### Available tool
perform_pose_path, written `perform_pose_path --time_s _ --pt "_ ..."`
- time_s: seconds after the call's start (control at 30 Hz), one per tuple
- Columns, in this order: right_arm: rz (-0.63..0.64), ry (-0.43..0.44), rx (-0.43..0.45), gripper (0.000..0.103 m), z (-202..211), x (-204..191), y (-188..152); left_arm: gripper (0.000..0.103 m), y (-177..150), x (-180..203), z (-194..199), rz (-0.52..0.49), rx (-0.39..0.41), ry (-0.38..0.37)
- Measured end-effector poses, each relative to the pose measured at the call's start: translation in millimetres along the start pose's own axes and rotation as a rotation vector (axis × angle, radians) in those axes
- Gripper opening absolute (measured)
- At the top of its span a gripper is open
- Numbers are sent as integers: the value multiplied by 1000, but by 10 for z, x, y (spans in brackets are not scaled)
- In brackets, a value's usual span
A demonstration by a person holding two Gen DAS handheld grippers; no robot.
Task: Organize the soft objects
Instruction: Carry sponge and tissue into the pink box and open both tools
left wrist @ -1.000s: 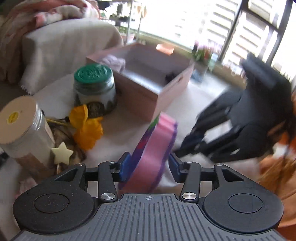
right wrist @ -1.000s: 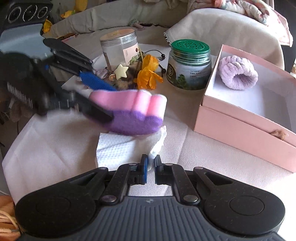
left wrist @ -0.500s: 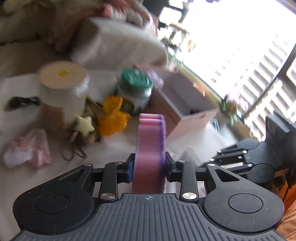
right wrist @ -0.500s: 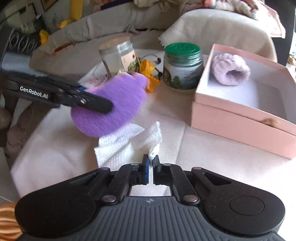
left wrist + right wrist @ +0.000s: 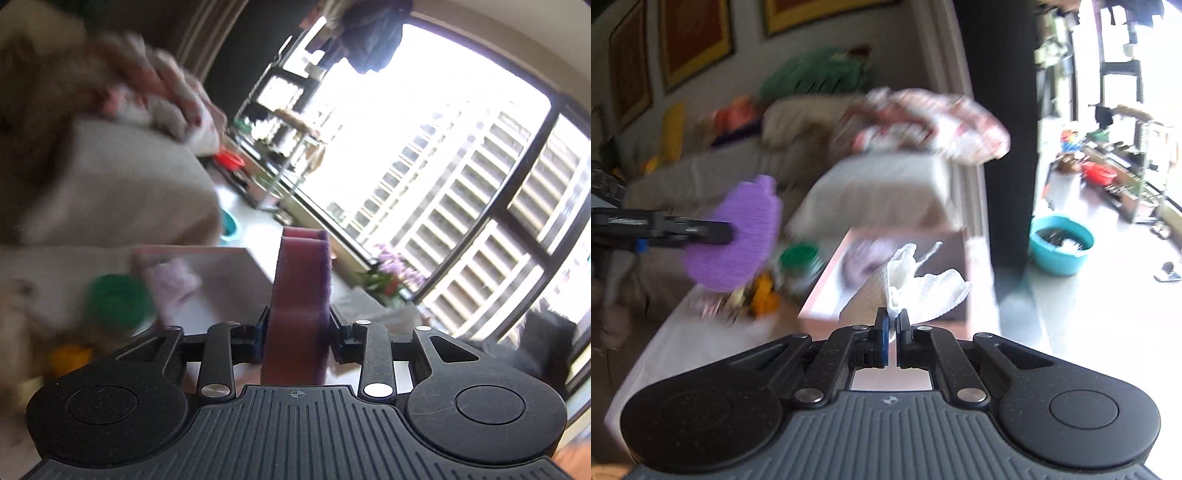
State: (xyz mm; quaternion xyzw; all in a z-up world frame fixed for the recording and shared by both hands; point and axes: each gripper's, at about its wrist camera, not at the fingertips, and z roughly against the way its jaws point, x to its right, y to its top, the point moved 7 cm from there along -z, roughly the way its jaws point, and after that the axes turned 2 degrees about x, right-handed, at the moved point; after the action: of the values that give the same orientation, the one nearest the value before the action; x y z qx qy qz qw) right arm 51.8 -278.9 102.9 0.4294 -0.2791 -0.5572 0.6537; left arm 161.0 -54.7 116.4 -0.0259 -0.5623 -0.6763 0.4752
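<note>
Left wrist view: left gripper (image 5: pixel 297 334) clamps a pink-and-purple sponge (image 5: pixel 299 295) upright, lifted near the pink box (image 5: pixel 236 273), where a lilac cloth (image 5: pixel 173 284) already lies.

Right wrist view: right gripper (image 5: pixel 892 326) pinches a white tissue (image 5: pixel 923 284) aloft before the box; neither is stowed.

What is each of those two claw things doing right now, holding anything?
Left gripper: shut on the pink and purple sponge, lifted in the air.
Right gripper: shut on the white paper towel, also lifted.
</note>
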Motion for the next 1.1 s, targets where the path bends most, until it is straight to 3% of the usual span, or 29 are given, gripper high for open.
perform_pose_path --time_s 0.07,0.13,0.2,0.27,0.33,0.43,0.53,0.6,0.73,0.83,0.93,1.03,1.1 --pt "-31 -10 31 3 7 136 82 37 12 -150 -521 82 -82 -1" --pt "-58 -6 50 3 -43 214 162 37 -105 -374 -973 97 -163 111" --pt "-66 -8 63 3 -116 264 279 37 -160 -512 -1164 29 -174 249" --pt "-60 -19 71 3 -195 290 374 37 -132 -456 -1158 -95 -140 302" --pt "-39 -21 67 3 -329 289 467 37 -72 -357 -980 -148 -80 310" --pt "-38 7 35 4 -684 231 628 37 -33 -258 -555 -137 -28 277" --pt "-57 36 -24 3 -1161 139 746 37 -178 -297 -104 -131 -5 292" --pt "-75 10 -99 3 -1600 124 752 37 -331 -375 158 -109 1 312" --pt "-116 -72 -304 3 -2431 187 551 37 -602 -733 649 -65 24 403" --pt "-54 -175 -366 4 -2761 197 381 37 -796 -1093 1015 -5 40 493" --pt "-51 -183 -437 5 -2944 208 227 37 -918 -1468 1355 65 55 567" --pt "-105 -162 -486 21 -2924 265 161 37 -1007 -1701 1598 101 72 615" --pt "-120 -154 -456 44 -2760 287 220 37 -1017 -1783 1708 94 79 626"
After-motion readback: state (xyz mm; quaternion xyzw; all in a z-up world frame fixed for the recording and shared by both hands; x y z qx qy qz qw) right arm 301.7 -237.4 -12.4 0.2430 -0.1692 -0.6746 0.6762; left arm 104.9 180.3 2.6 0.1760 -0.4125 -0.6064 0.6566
